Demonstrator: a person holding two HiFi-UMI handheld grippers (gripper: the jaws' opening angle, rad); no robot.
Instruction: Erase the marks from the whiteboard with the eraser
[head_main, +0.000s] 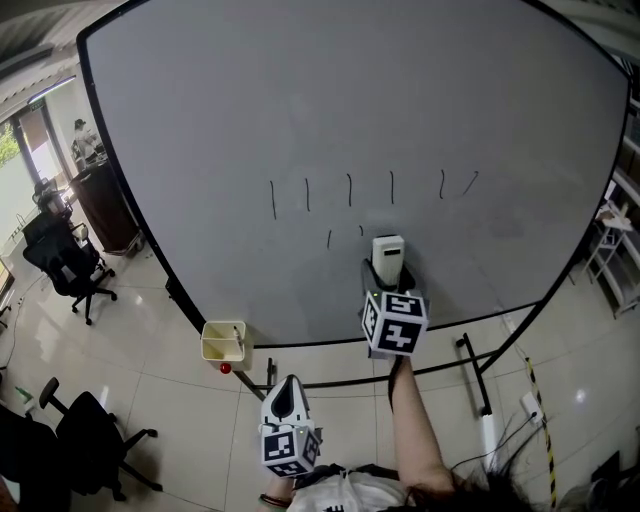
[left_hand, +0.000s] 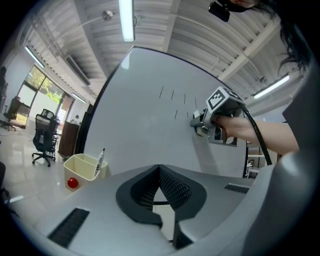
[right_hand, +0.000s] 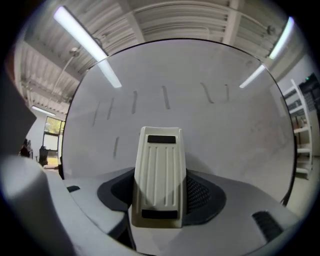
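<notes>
Board: large grey-white whiteboard with a black frame (head_main: 300, 120), standing upright on a pale tiled floor (head_main: 150, 400).

Marks: row of short dark vertical pen strokes (head_main: 349, 188) across the middle of the board, six counted, the rightmost faint and slanted. Two shorter strokes sit below the row, left of centre.

Right tongs (right_hand: 161, 192): clamped on the cream ribbed plastic eraser block with black end strips (right_hand: 160, 165). The jaws press its two long sides and the block stands lengthwise out of them, far end toward the board. In the head view the eraser (head_main: 388, 256) sits below the row of strokes, just right of the two lower ones. In the left gripper view it looks pressed to the surface; actual contact not certain. A bare forearm (head_main: 415, 430) reaches up to this gripper.

Left tongs (left_hand: 159, 172): jaws closed tip to tip, nothing between them. Held low (head_main: 288, 398), well apart from the board and down-left of the right gripper.

Other: pale yellow plastic bin (head_main: 207, 340) fixed at the board's lower edge, a black-capped marker pen (left_hand: 100, 159) standing in it. A small red ball (head_main: 226, 368) is just beneath the bin. Black office chairs (head_main: 70, 265) at far left.
</notes>
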